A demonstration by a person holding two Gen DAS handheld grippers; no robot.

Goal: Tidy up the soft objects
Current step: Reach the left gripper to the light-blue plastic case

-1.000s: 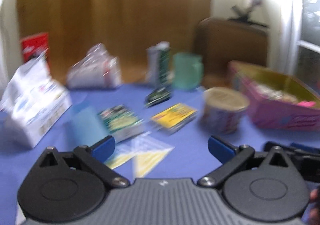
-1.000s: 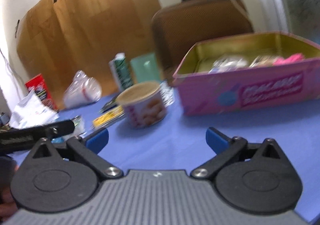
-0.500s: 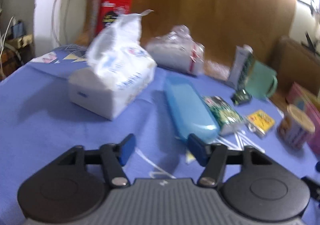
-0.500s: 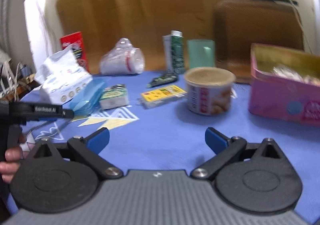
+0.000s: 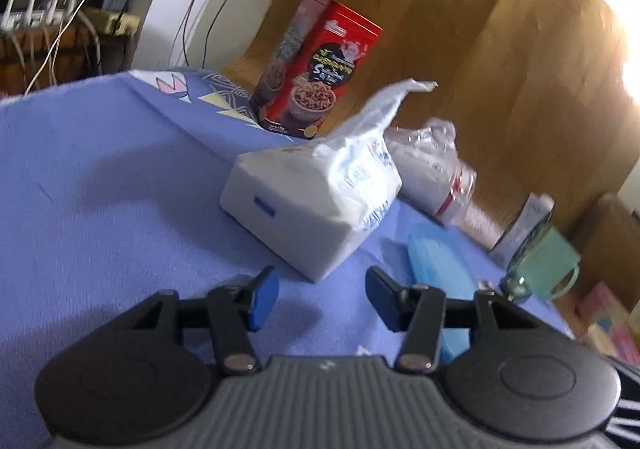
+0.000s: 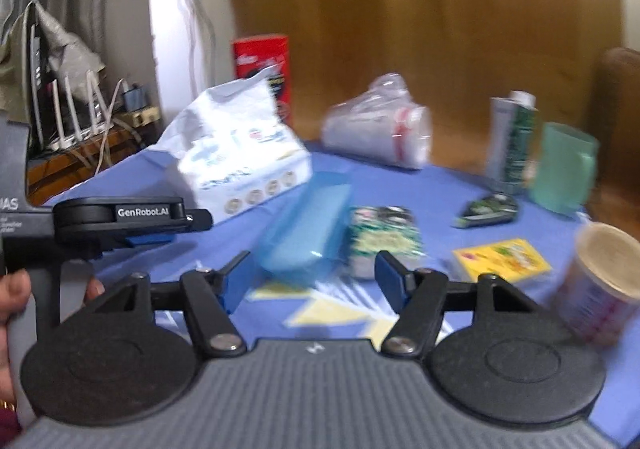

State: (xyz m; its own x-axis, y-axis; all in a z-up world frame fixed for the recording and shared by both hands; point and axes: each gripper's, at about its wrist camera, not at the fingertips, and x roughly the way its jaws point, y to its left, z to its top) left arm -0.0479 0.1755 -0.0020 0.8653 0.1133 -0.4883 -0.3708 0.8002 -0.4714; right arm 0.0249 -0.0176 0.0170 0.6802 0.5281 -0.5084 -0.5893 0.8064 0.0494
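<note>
A white soft tissue pack (image 5: 312,205) lies on the blue tablecloth (image 5: 100,189), with one tissue sticking up. My left gripper (image 5: 324,301) sits just short of the pack's near corner. Its jaws are closing, with nothing between the pads. In the right wrist view the tissue pack (image 6: 240,153) is at the left and the left gripper (image 6: 192,225) shows side-on in front of it, held by a hand (image 6: 16,297). My right gripper (image 6: 316,281) hovers before a blue case (image 6: 304,233), its jaws closing on nothing. A green soft packet (image 6: 382,237) lies beside the case.
A red tin (image 5: 320,65) stands behind the tissues, next to a clear bag of white cups (image 6: 380,137). Rightward are a carton (image 6: 512,141), a green mug (image 6: 564,169), a yellow packet (image 6: 500,261), a paper tub (image 6: 604,285) and a pink tin (image 5: 608,321). Cables hang past the table's left edge.
Both views have swung left across the table, from the pink tin toward the tissue pack. Both pairs of jaws have narrowed, the left more. The left gripper has come close to the tissue pack.
</note>
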